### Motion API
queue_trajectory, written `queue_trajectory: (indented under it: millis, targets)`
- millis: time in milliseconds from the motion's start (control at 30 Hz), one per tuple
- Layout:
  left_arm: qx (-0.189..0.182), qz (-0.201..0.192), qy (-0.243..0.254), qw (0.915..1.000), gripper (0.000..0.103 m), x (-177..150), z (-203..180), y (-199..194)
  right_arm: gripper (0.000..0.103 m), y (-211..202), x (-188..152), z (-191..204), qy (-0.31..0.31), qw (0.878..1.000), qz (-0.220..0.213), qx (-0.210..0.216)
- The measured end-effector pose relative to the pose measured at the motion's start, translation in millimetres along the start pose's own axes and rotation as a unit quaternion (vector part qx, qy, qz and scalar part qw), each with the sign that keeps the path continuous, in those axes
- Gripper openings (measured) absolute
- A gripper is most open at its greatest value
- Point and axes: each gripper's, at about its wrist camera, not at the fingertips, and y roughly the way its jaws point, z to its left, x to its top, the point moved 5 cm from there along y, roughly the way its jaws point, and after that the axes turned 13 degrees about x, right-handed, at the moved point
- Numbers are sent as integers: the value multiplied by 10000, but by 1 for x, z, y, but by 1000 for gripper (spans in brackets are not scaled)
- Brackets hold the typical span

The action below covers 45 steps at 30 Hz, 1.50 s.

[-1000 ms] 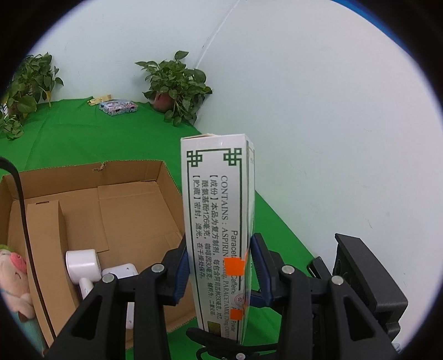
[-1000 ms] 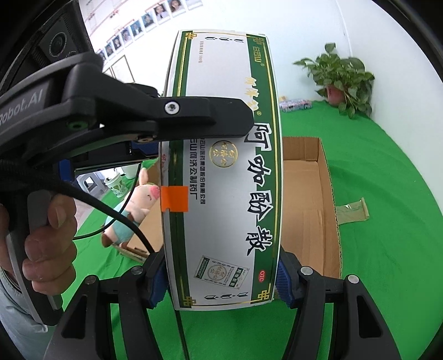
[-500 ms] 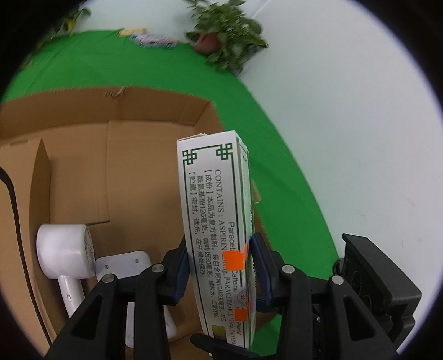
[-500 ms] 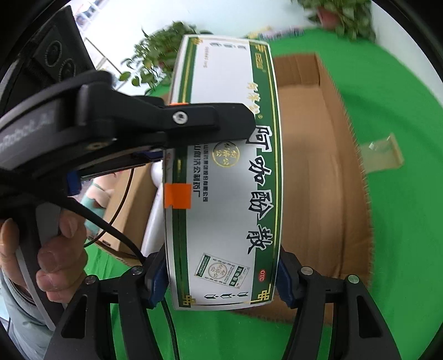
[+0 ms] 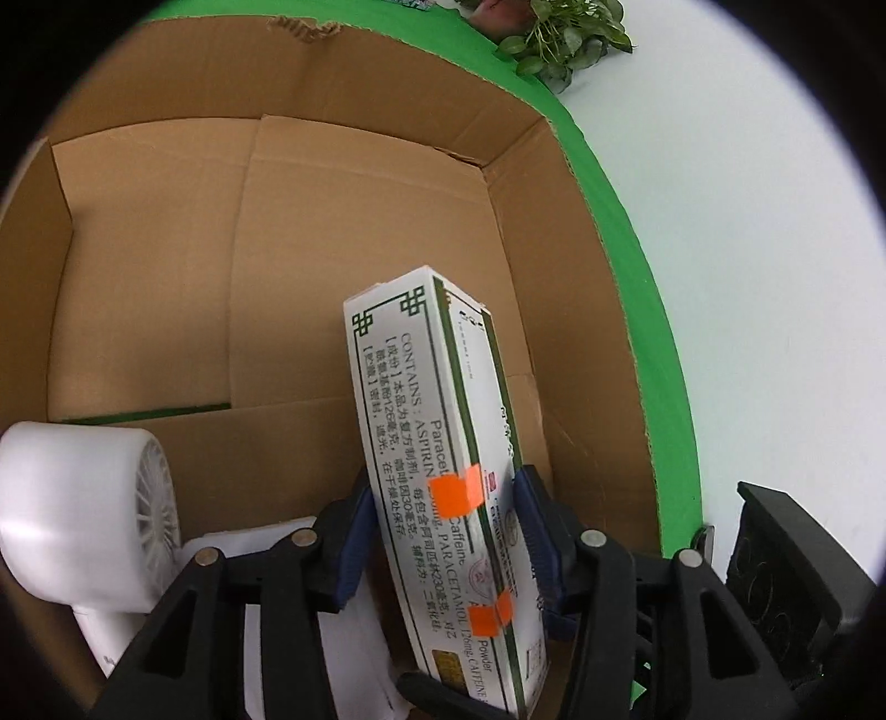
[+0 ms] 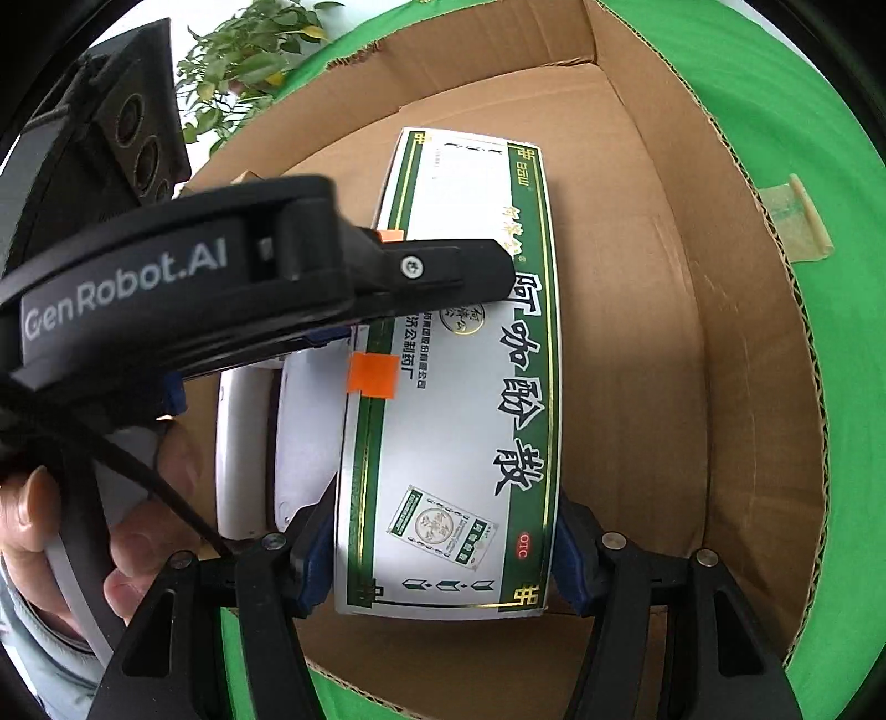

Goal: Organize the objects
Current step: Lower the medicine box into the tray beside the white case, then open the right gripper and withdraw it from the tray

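A white and green medicine box (image 5: pixel 426 443) with orange tape marks is held by both grippers inside an open cardboard box (image 5: pixel 166 266). My left gripper (image 5: pixel 443 531) is shut on the medicine box's narrow sides. My right gripper (image 6: pixel 443 554) is shut on the lower end of its broad face (image 6: pixel 459 387). The left gripper's arm crosses the medicine box's upper part in the right wrist view. The medicine box hangs low over the cardboard floor (image 6: pixel 626 332), tilted.
A white handheld fan (image 5: pixel 83 498) and a white flat device (image 6: pixel 277 443) lie in the cardboard box beside the medicine box. Green cloth (image 6: pixel 830 166) surrounds the cardboard box. Potted plants (image 5: pixel 559 39) stand by the white wall. A tape scrap (image 6: pixel 797 221) lies on the cloth.
Both grippers have carried the medicine box forward and down, from above the green cloth into the cardboard box. The cardboard walls now fill both views.
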Motion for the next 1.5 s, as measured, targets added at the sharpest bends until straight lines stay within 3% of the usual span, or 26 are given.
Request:
queue_trajectory:
  millis: [133, 200, 367, 433, 567, 633, 700, 800, 833, 867, 933, 1000, 1033, 1067, 1100, 1200, 1333, 1500]
  targets:
    - [240, -16, -2, 9997, 50, -3, 8, -18, 60, -3, -2, 10, -62, 9994, 6, -348]
    - [586, -240, 142, 9979, 50, -5, 14, -36, 60, -4, -3, 13, -41, 9987, -15, -508]
    - [910, -1044, 426, 9894, 50, -27, 20, -104, 61, -6, 0, 21, -119, 9959, 26, -902]
    - [1071, -1325, 556, 9838, 50, -44, 20, -128, 63, -7, -1, 26, -183, 9941, 56, -1069]
    - [1492, -1806, 653, 9700, 50, -76, 26, -163, 77, -14, -3, 25, -42, 9939, 5, -1103]
    - [1707, -2064, 587, 9617, 50, -72, 30, -179, 77, -24, -7, 28, 23, 9949, -126, -999]
    - [1991, -2375, 498, 9495, 50, -87, 44, -195, 77, -39, -13, 36, -86, 9948, -408, -925]
    - [2303, -2794, 379, 9314, 51, -108, 67, -223, 97, -74, -34, 62, -685, 9863, -1088, -1032]
    - [2408, -2938, 362, 9243, 56, -115, 69, -228, 102, -85, -41, 70, -886, 9808, -1358, -1081]
    - [2522, -3124, 351, 9152, 60, -123, 71, -233, 103, -91, -46, 78, -1032, 9759, -1561, -1122]
    - [2838, -3636, 314, 8867, 80, -144, 75, -246, 103, -111, -75, 98, -1355, 9619, -1994, -1292]
    - [3169, -4194, 288, 8502, 83, -164, 78, -250, 103, -116, -95, 102, -1592, 9467, -2380, -1472]
    - [3299, -4327, 278, 8385, 83, -170, 80, -248, 103, -113, -91, 106, -1745, 9370, -2601, -1546]
    - [3386, -4380, 254, 8324, 83, -175, 82, -245, 103, -111, -89, 101, -1848, 9294, -2769, -1594]
    - [3425, -4375, 192, 8312, 83, -181, 86, -239, 103, -112, -89, 110, -1969, 9209, -2960, -1598]
    - [3410, -4326, -13, 8346, 83, -183, 96, -221, 103, -115, -100, 109, -2078, 9103, -3250, -1504]
    - [3477, -4428, -153, 8263, 83, -174, 103, -204, 103, -102, -98, 83, -2052, 9110, -3291, -1404]
    - [3420, -4303, -32, 8354, 83, -161, 111, -172, 103, -68, -84, 57, -2007, 9118, -3176, -1655]
